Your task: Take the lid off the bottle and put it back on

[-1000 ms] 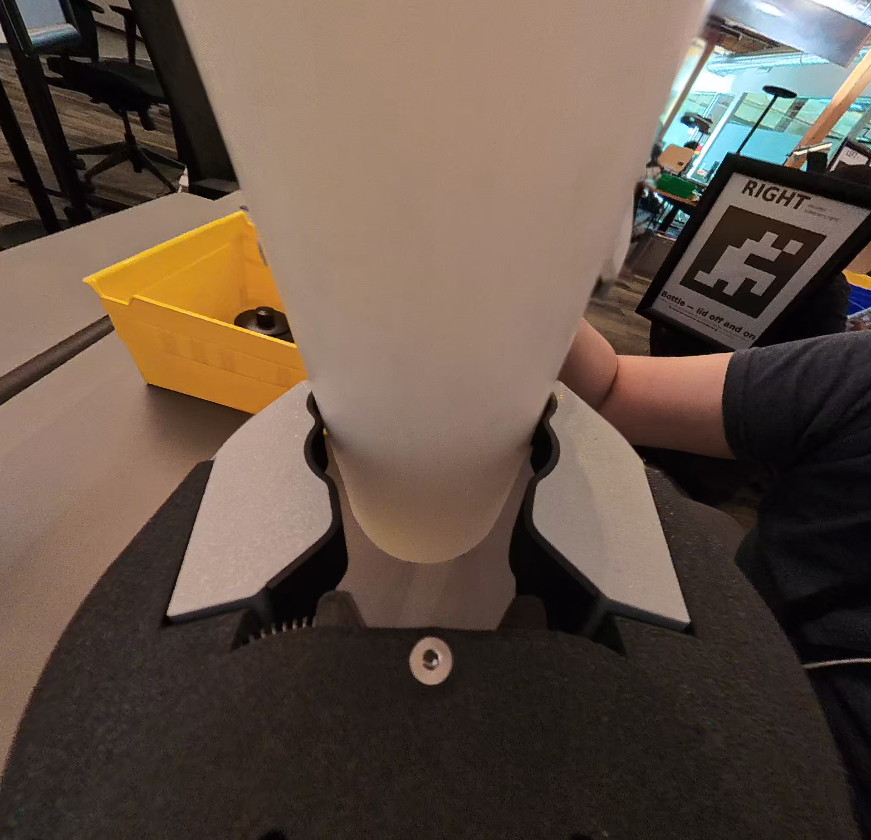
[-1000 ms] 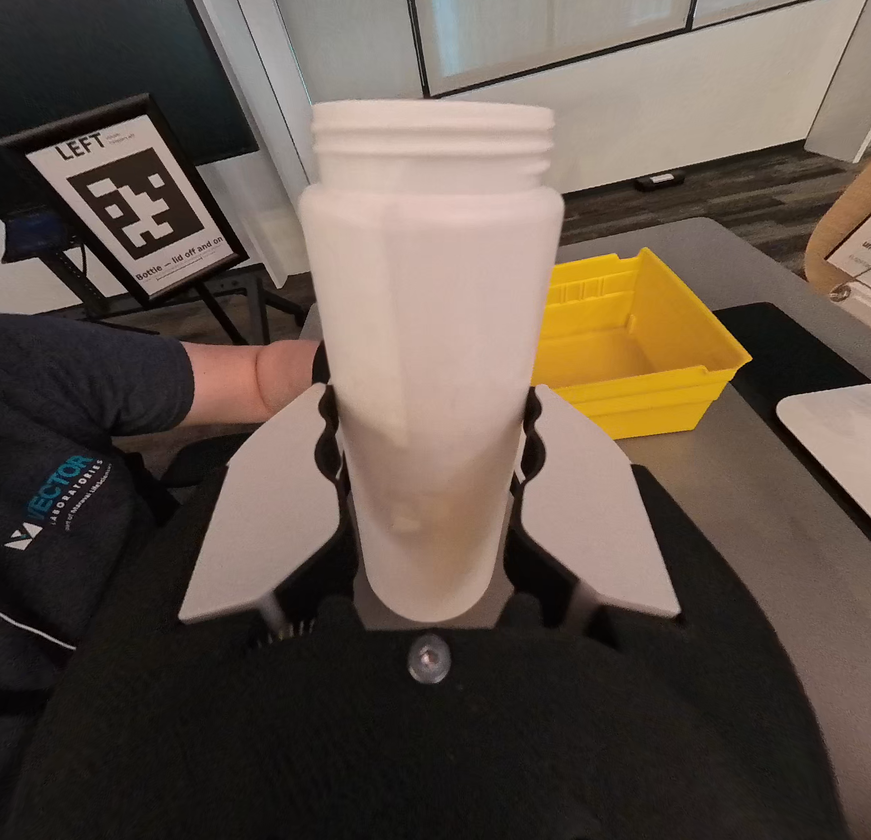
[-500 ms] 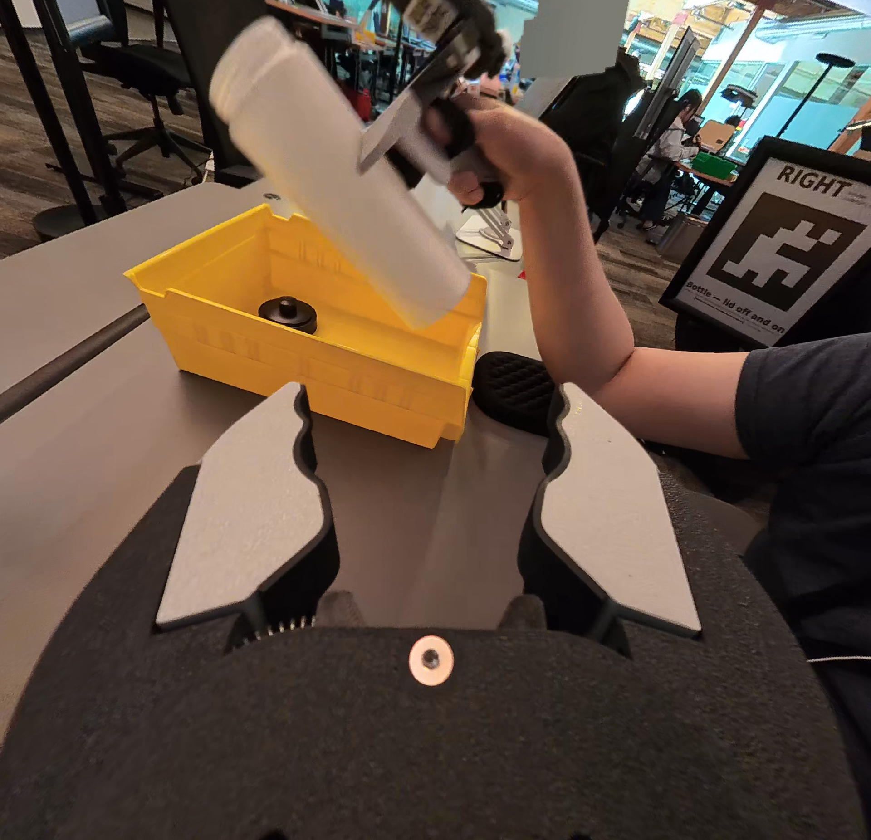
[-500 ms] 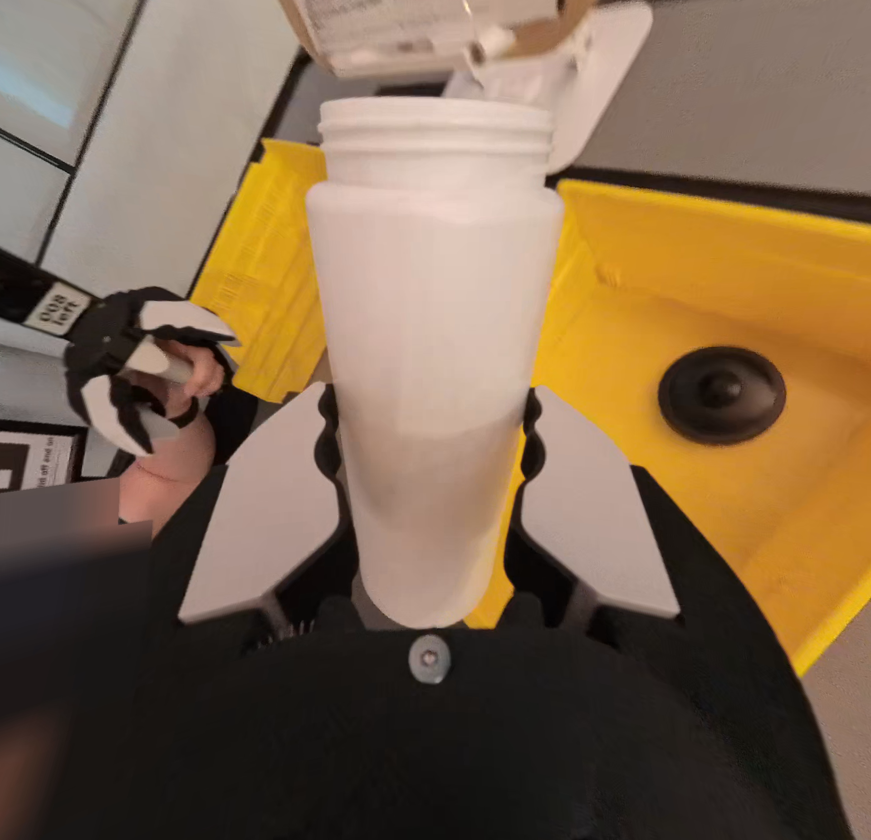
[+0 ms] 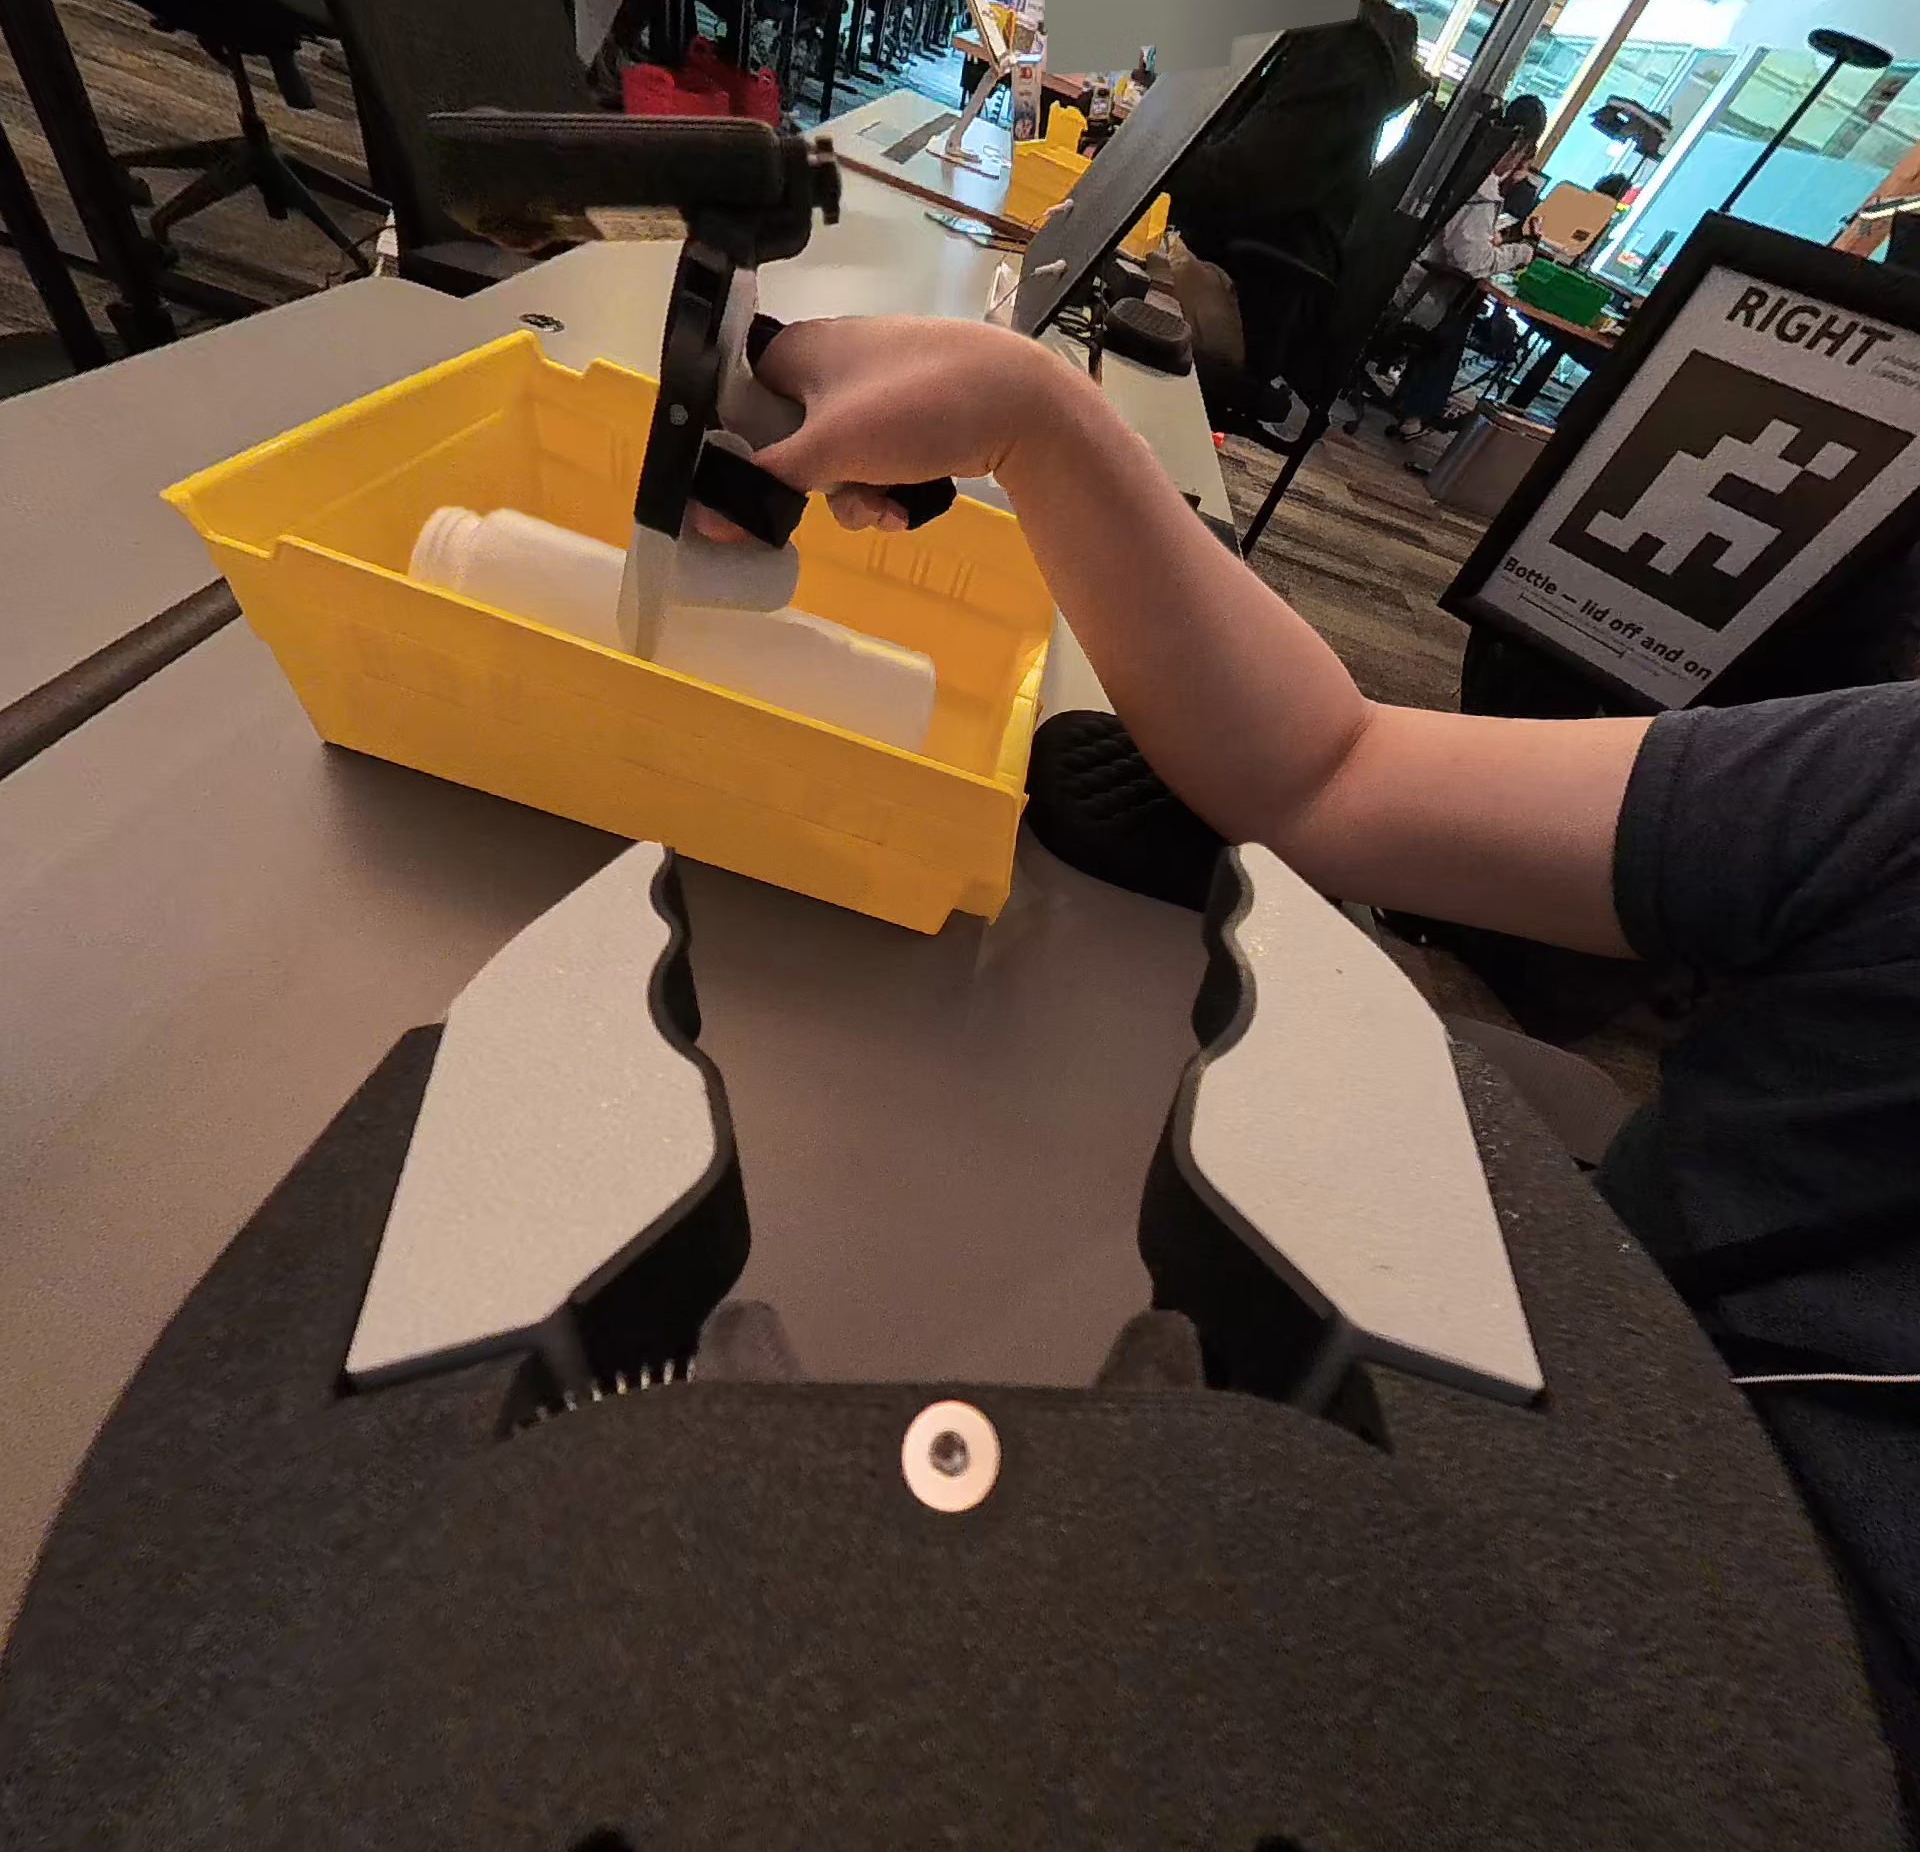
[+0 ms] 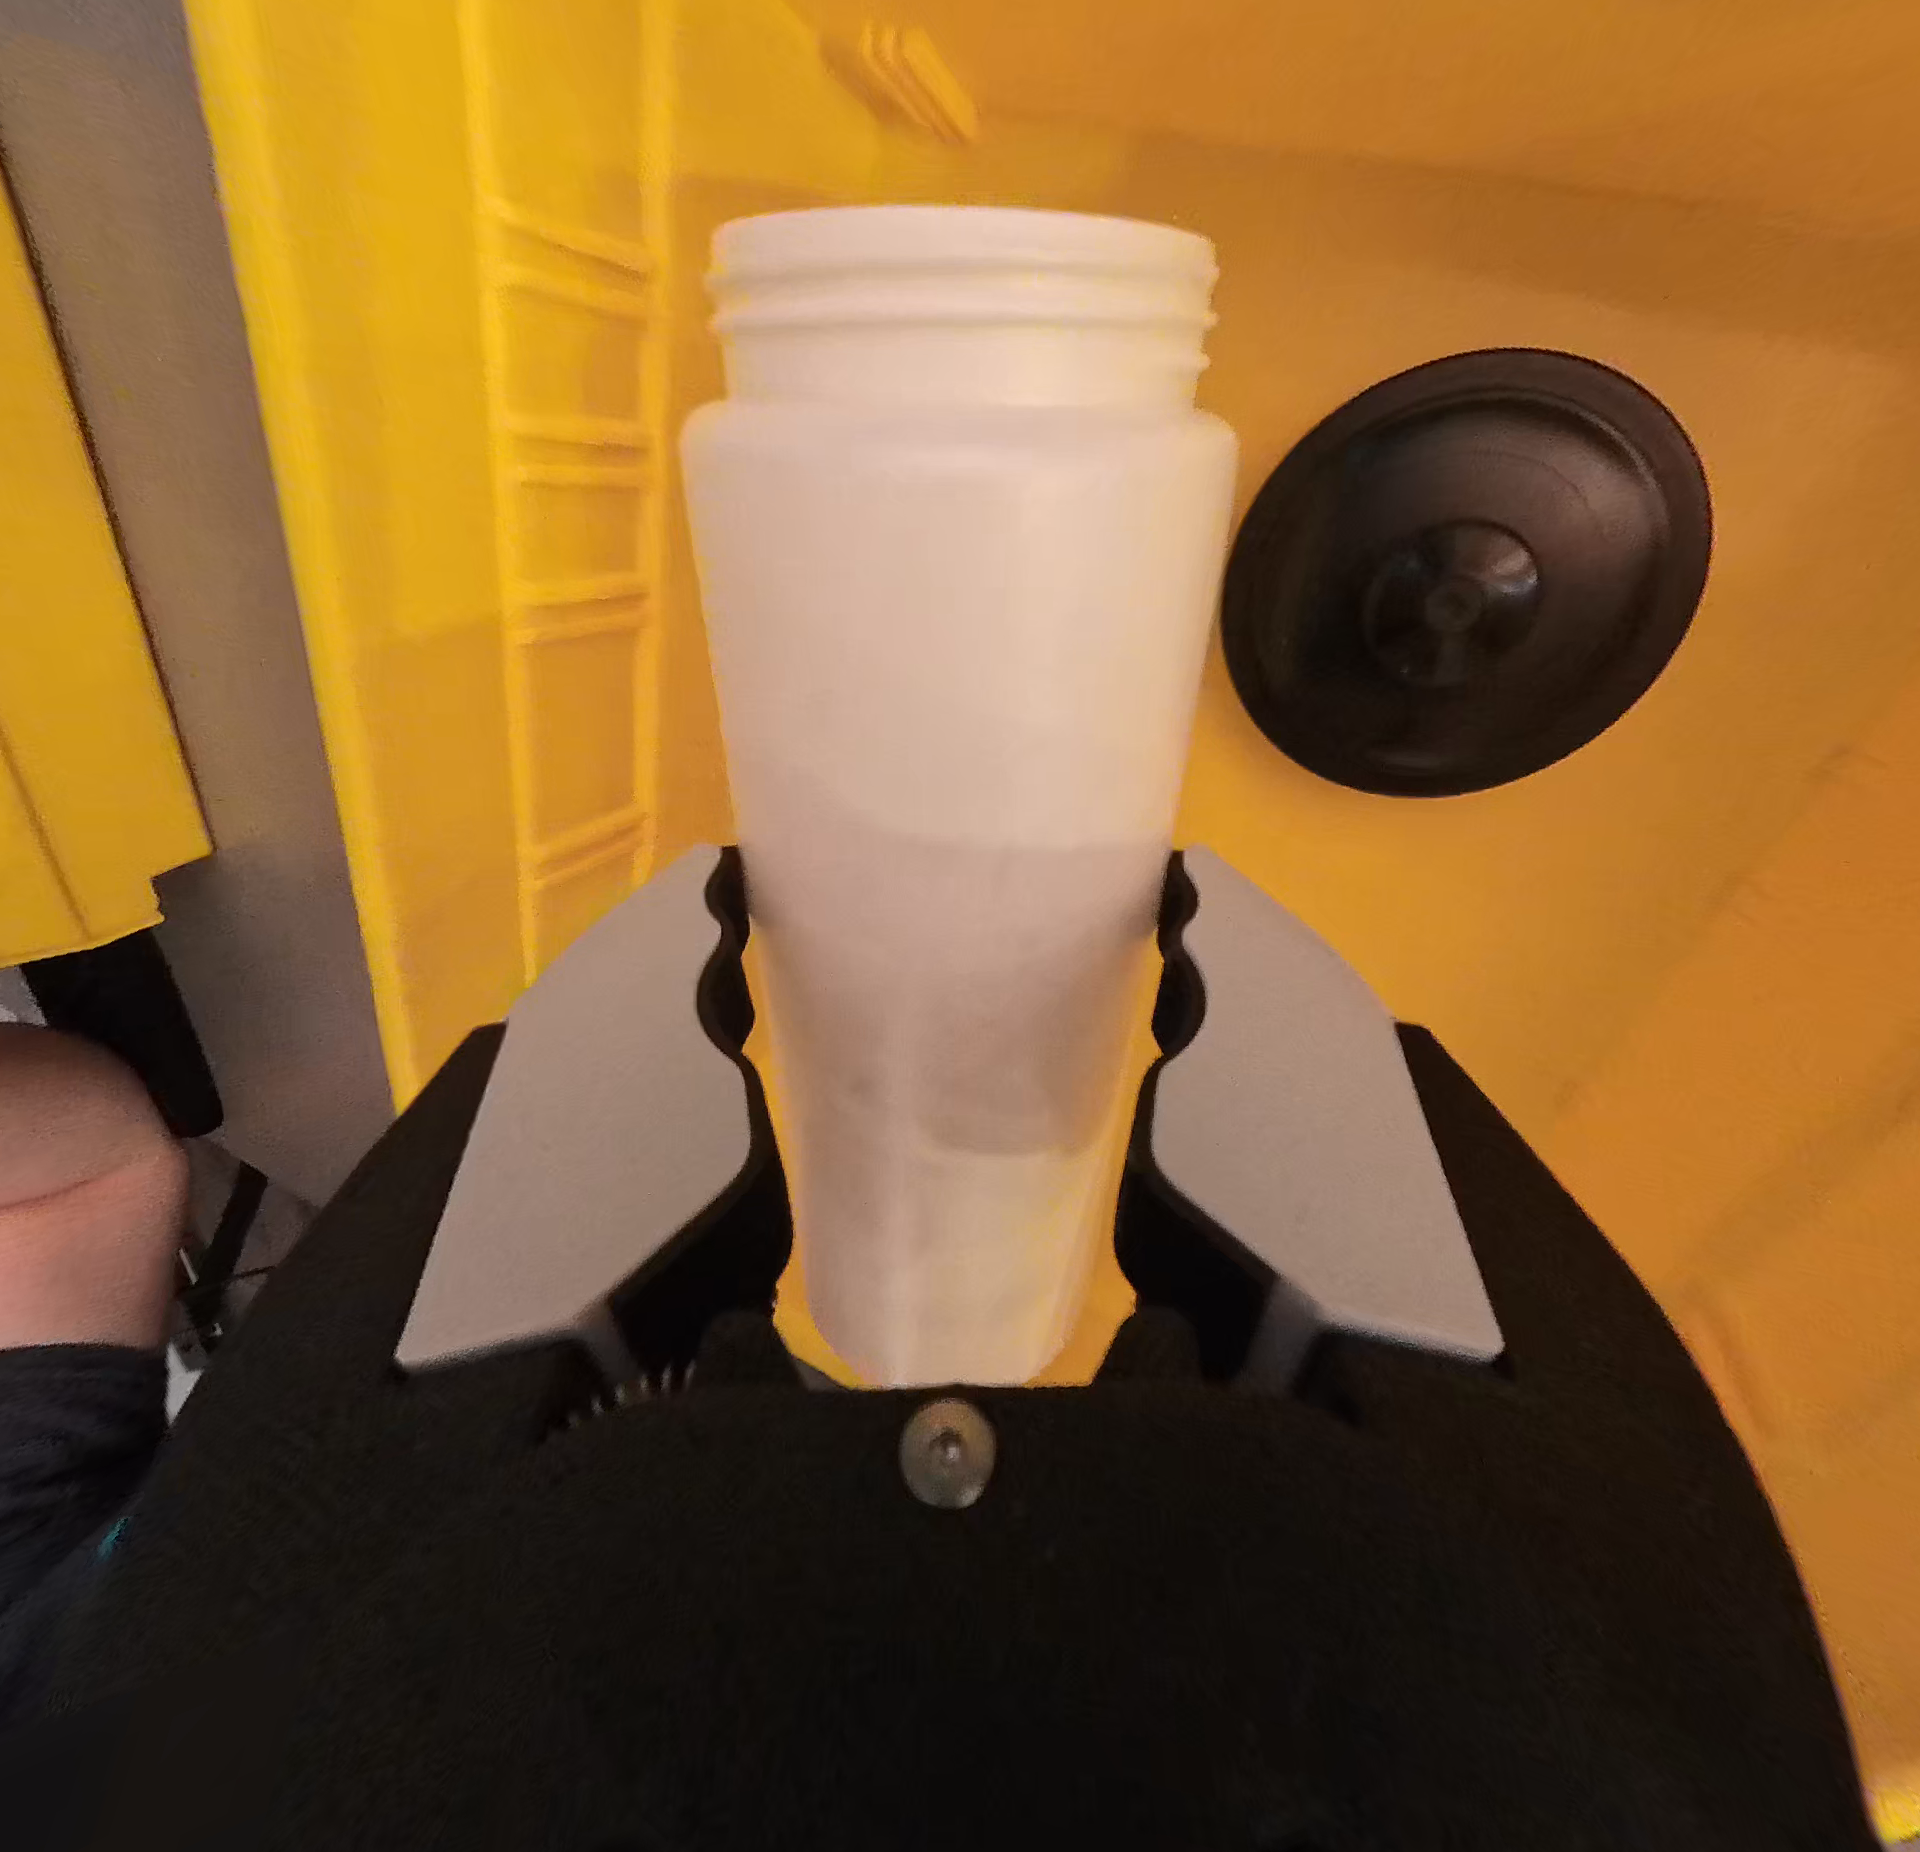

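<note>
My right gripper (image 6: 951, 898) is shut on a white bottle (image 6: 961, 597) with an open threaded neck and no lid. It holds the bottle on its side low inside the yellow bin (image 6: 1455, 140). The black round lid (image 6: 1465, 581) lies on the bin floor just right of the bottle's neck. In the left wrist view the bottle (image 5: 540, 566) lies in the bin (image 5: 644, 722) under the right gripper (image 5: 675, 597); the lid is hidden there. My left gripper (image 5: 940, 898) is open and empty over the grey table (image 5: 208, 919), in front of the bin.
A person's forearm (image 5: 1174, 639) reaches across to the bin from the right. A framed marker sign (image 5: 1714, 493) stands at the right. A black mouse-like pad (image 5: 1101, 794) lies beside the bin. Chairs and desks stand behind the table.
My left gripper let go of the bottle and drew back. My right gripper carried the bottle from the air down into the yellow bin, tipping it onto its side next to the lid.
</note>
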### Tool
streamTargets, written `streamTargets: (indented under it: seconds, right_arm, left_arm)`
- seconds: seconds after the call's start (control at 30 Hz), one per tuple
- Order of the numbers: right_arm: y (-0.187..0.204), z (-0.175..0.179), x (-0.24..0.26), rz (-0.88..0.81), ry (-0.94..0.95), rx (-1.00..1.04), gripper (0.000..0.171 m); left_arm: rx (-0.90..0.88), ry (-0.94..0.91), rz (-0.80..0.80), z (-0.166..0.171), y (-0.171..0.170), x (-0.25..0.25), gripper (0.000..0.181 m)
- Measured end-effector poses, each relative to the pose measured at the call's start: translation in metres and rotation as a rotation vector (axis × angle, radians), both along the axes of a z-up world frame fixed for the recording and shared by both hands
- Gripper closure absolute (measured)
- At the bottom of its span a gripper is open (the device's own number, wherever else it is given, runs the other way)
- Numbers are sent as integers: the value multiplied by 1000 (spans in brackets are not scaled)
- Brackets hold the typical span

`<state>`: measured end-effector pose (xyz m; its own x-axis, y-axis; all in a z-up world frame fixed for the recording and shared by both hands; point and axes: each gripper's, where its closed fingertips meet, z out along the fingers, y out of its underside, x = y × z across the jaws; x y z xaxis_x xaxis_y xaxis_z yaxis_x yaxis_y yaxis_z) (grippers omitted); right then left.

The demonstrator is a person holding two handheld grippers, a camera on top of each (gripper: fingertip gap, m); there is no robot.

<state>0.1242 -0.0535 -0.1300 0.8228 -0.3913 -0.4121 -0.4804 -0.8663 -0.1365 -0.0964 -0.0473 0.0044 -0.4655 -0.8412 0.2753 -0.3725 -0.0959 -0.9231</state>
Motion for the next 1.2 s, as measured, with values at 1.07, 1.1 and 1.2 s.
streamTargets:
  seconds: [1.07, 1.1, 1.2]
  right_arm:
    - [-89, 47, 91, -164, -305, -41, 121]
    - [-93, 41, 91, -163, -286, -67, 121]
    - [-98, 26, 92, -159, -252, -131, 123]
  left_arm:
    - [471, 609, 1117, -16, 271, -170, 116]
    - [454, 681, 1141, -26, 278, -184, 116]
    - [378, 844, 1170, -53, 292, -214, 114]
